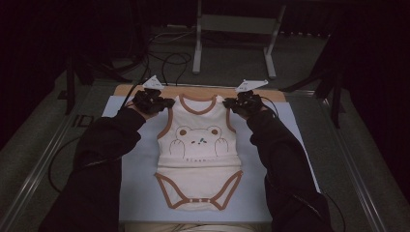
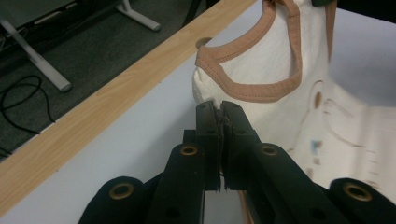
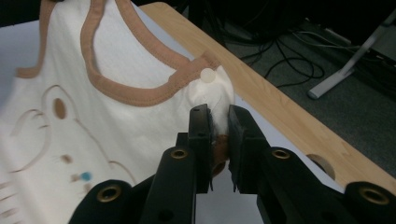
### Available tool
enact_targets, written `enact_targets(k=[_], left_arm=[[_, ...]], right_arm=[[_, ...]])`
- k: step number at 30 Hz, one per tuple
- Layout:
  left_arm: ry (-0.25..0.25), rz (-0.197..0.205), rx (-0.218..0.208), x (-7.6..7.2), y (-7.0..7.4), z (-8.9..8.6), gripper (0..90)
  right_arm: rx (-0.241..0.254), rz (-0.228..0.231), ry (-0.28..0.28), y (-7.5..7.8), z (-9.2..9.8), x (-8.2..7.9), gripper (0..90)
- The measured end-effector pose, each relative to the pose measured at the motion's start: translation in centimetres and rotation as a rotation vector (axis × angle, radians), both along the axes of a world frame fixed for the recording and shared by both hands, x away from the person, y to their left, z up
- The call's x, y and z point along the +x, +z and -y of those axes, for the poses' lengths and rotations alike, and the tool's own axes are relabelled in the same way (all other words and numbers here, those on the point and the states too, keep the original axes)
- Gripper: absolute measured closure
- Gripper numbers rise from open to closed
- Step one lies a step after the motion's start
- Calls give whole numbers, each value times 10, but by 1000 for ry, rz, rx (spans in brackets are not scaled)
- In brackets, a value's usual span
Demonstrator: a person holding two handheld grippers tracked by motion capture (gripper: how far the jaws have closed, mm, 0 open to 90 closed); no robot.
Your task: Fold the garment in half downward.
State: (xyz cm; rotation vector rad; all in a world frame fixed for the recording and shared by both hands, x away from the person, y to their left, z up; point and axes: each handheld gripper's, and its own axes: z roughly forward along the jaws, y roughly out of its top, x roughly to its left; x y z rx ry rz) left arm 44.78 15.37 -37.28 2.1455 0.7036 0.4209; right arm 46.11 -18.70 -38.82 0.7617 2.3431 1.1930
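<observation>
Pinching the cream sleeveless baby bodysuit with brown trim and a bear print (image 1: 199, 145) at its shoulder straps: left gripper (image 1: 164, 103) jaws closed tight on one strap, right gripper (image 1: 231, 104) jaws clamped on the other. Bodysuit hangs face-up over the pale blue table mat (image 1: 140, 193), near the wooden table edge (image 2: 93, 107).

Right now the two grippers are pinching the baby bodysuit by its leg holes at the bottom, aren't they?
No. Both grippers pinch the baby bodysuit by its shoulder straps at the top, as the high view shows: left gripper, right gripper.
</observation>
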Motion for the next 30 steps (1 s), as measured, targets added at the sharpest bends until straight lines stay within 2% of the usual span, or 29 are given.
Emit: enact_targets(k=[2,9,14,30], left_arm=[[-5,3,-18,-1,3,0,878],[-32,6,-12,-11,0,3,878],[-50,4,-21,-20,-4,2,878],[-92,20,-59,-52,-8,-2,878]], right_arm=[[3,13,-2,3,0,-1,805],[14,19,9,6,0,-9,805],[8,24,25,4,0,-18,805],[34,36,54,-7,5,-56,805]])
